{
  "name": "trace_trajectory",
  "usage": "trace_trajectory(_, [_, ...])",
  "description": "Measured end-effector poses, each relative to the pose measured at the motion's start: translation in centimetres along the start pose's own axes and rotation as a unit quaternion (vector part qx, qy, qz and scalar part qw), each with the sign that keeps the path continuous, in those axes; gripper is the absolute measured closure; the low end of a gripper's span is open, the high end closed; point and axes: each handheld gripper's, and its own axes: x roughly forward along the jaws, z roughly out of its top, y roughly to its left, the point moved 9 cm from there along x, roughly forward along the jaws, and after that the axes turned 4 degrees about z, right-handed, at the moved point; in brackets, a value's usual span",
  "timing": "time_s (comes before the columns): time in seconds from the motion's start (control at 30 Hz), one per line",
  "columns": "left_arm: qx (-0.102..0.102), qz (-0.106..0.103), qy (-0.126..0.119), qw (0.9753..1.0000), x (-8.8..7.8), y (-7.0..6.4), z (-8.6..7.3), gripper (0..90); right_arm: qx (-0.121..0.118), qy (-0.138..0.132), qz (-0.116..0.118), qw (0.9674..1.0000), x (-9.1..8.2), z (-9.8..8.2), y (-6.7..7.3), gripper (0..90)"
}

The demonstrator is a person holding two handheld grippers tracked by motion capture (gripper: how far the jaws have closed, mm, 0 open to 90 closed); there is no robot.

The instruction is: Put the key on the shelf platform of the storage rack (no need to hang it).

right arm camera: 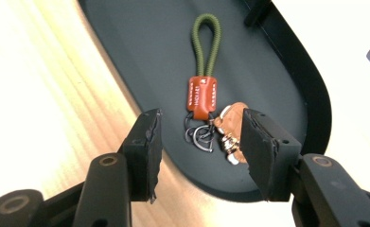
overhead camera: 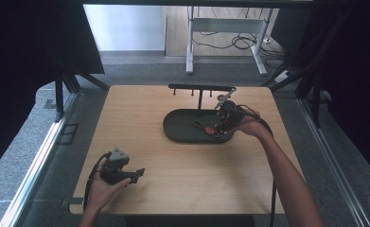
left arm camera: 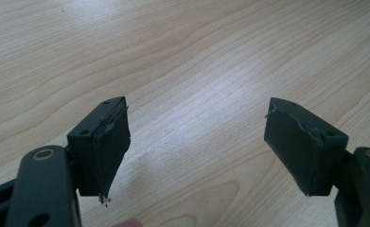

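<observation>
A keychain (right arm camera: pixel 202 92) with a green cord loop, an orange leather tab and dark metal rings lies in a black oval tray (right arm camera: pixel 286 71); a second brown tag with silver hardware (right arm camera: pixel 230 135) lies beside it. In the high view the keychain (overhead camera: pixel 206 128) rests at the tray's (overhead camera: pixel 178 126) right end. My right gripper (right arm camera: pixel 199 142) hovers just above the rings, jaws open, nothing pressed between them; from above the right gripper (overhead camera: pixel 223 126) sits over the tray's right end. My left gripper (left arm camera: pixel 197 146) is open over bare wood; the left gripper (overhead camera: pixel 137 174) rests near the table's front left.
A black rail stand (overhead camera: pixel 200 89) with small pegs rises behind the tray. The wooden table (overhead camera: pixel 182 175) has bare surface in front and left. Dark curtains flank both sides; a white desk frame (overhead camera: pixel 225 42) stands on the floor beyond.
</observation>
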Motion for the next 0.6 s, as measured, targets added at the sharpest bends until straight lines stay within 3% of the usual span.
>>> trace_trajectory(0.07, [0.0,-0.001,-0.001,1.0,0.0,0.0,0.0,23.3,-0.002,-0.001,-0.003,1.0,-0.5,-0.2,0.4,47.6])
trace_trajectory(0.17, [0.001,0.0,-0.002,1.0,-0.1,-0.1,0.1,23.3,0.007,-0.024,0.003,0.9997,-1.3,-0.4,1.0,47.7])
trace_trajectory(0.3, [0.008,0.0,-0.006,0.9999,-0.4,-0.2,0.3,23.3,0.009,-0.028,0.001,0.9996,-1.8,-1.0,1.5,47.1])
trace_trajectory(0.6, [0.01,-0.002,-0.004,0.9999,-0.3,-0.5,0.3,23.3,0.035,-0.068,-0.006,0.997,-2.9,-3.0,2.5,45.9])
